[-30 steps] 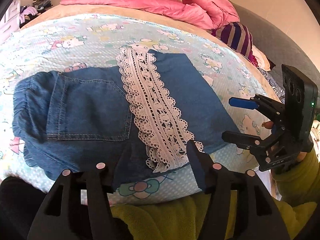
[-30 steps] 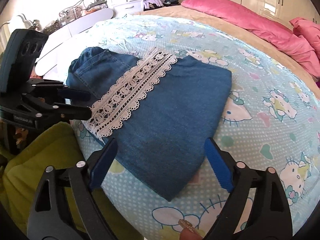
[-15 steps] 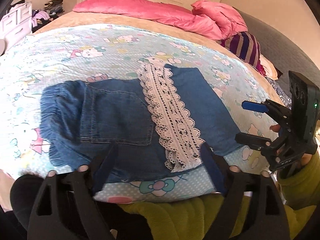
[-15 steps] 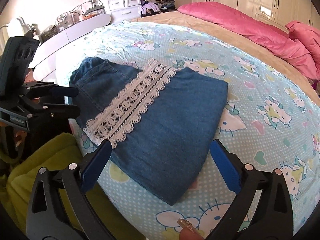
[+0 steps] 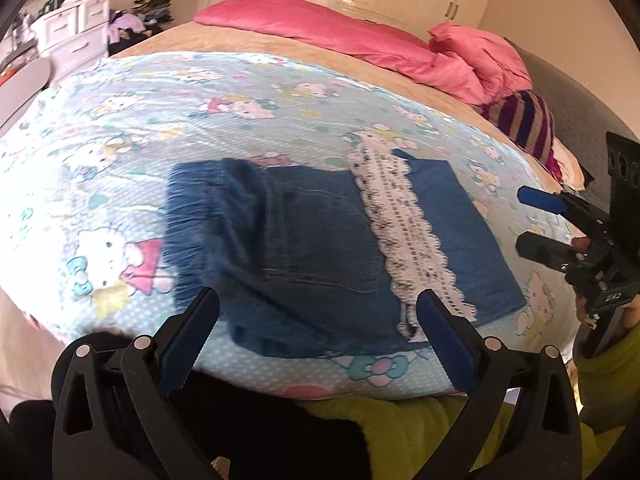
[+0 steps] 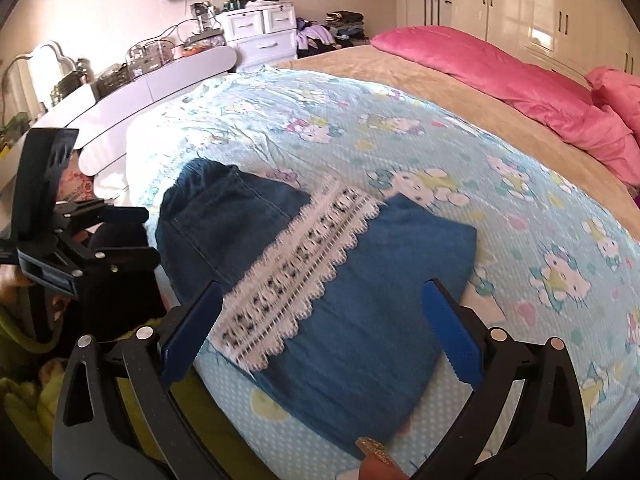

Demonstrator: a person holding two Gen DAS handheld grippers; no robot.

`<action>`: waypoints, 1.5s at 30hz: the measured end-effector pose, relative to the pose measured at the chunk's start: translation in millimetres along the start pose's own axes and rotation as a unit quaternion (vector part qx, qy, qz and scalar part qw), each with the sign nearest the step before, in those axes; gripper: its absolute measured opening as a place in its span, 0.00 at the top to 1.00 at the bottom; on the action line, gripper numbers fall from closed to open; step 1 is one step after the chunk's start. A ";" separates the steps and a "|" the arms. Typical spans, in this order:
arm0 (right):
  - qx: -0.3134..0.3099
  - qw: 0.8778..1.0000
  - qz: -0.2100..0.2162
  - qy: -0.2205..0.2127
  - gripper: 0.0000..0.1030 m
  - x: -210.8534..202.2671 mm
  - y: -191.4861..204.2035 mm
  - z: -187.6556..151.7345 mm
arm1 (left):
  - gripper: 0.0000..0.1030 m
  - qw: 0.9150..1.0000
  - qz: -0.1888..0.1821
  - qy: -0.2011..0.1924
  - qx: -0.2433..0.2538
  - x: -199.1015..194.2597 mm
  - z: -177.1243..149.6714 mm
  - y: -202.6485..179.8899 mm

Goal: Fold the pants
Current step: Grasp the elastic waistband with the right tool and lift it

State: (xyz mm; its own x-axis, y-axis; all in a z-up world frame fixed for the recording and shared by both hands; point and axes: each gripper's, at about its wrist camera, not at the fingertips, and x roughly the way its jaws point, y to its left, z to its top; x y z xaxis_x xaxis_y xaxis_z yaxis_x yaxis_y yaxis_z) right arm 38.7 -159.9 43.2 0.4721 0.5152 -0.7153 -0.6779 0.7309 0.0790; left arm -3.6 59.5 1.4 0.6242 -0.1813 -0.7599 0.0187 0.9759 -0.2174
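The blue denim pants [image 5: 320, 240] lie folded on the bed near its front edge, with a white lace band [image 5: 408, 224] across them and a back pocket facing up. They also show in the right wrist view [image 6: 360, 320]. My left gripper [image 5: 316, 320] is open and empty, held above the pants' near edge. My right gripper [image 6: 320, 316] is open and empty, above the pants' folded leg end. Each gripper shows in the other's view, the right gripper [image 5: 532, 224] at the right and the left gripper [image 6: 132, 236] at the left.
The bed has a light blue cartoon-print sheet [image 5: 200, 112] and pink bedding [image 5: 360, 36] at the far end. A striped garment [image 5: 524, 120] lies at the right. White drawers [image 6: 260, 28] and a cluttered desk [image 6: 152, 76] stand beyond the bed.
Both grippers have pulled back and up from the pants, staying open. The pants have not moved.
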 end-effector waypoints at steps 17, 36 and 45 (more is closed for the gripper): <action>-0.058 0.997 0.054 0.018 0.09 60.9 36.3 74.3 | 0.05 0.995 0.007 0.018 -0.103 17.3 -8.0 72.4; -0.180 0.956 0.170 0.155 0.09 185.1 118.5 126.8 | 0.35 0.994 -0.039 0.012 -0.106 41.2 -11.2 71.2; -0.144 0.939 0.250 0.188 0.59 209.9 111.6 115.2 | 0.36 0.992 -0.054 -0.001 -0.115 35.6 -10.8 72.5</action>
State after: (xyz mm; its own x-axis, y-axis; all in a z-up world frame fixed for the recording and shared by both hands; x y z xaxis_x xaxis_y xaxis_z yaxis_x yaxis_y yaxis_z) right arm 127.0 81.3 -18.1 -0.1406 0.5276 -0.8378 -0.9120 0.2604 0.3170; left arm 11.5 122.5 -48.0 0.6291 -0.2822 -0.7243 -0.0932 0.8977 -0.4306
